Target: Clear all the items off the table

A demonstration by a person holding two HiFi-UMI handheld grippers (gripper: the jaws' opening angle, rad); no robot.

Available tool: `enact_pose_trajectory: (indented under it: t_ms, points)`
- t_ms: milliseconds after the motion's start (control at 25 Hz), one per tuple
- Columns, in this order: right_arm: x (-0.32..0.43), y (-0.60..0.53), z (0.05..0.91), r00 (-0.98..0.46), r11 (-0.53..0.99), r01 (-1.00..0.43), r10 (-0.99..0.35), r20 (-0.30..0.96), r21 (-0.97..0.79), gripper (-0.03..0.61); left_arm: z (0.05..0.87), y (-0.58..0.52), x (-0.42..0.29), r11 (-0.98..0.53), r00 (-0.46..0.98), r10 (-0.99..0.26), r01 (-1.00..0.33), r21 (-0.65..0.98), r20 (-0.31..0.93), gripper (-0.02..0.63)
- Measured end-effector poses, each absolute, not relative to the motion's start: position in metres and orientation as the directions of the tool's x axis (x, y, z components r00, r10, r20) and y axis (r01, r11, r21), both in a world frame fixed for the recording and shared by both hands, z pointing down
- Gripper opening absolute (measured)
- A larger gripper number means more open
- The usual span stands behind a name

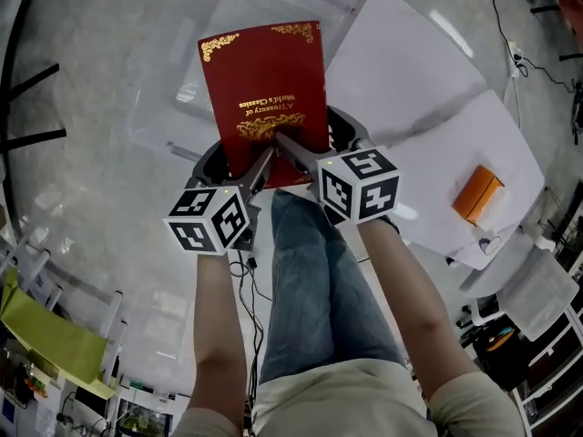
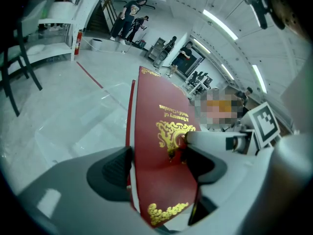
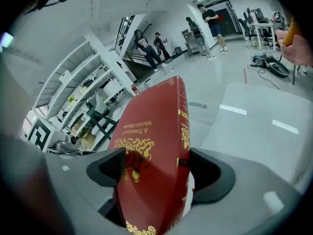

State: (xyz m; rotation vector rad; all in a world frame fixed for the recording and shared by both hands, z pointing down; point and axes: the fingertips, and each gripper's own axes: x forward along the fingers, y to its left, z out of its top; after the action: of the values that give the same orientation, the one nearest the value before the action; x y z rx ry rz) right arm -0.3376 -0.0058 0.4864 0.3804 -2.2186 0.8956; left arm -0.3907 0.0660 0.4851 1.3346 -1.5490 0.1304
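Observation:
A red hardcover book [image 1: 264,80] with gold lettering hangs in the air in front of me, gripped at its near end by both grippers. My left gripper [image 1: 239,164] is shut on the book [image 2: 161,146], one pad on the page edge and one on the cover. My right gripper [image 1: 314,144] is shut on the same book [image 3: 151,146], with the spine against its right pad. In the left gripper view my left gripper [image 2: 157,169] shows the other gripper's fingertip [image 2: 185,140] pressing on the cover. The book fills the jaws of my right gripper [image 3: 159,169].
A clear plastic bin [image 1: 173,107] lies on the floor under the book. To the right stands a white table [image 1: 428,89] with an orange box [image 1: 477,193] on it. Black chair legs [image 1: 27,89] are at far left. Cables [image 1: 248,267] run beside my legs.

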Motion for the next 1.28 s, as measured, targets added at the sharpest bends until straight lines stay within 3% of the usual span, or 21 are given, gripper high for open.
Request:
enact_pose_trajectory:
  t_ms: [1280]
  points:
    - [-0.446,0.014,0.535,-0.653,0.812,-0.34,0.16,0.741,-0.475,0.407,0.531,0.093,-0.484,0.52,0.011,-0.635,-0.733,0.438,0.773,0.347]
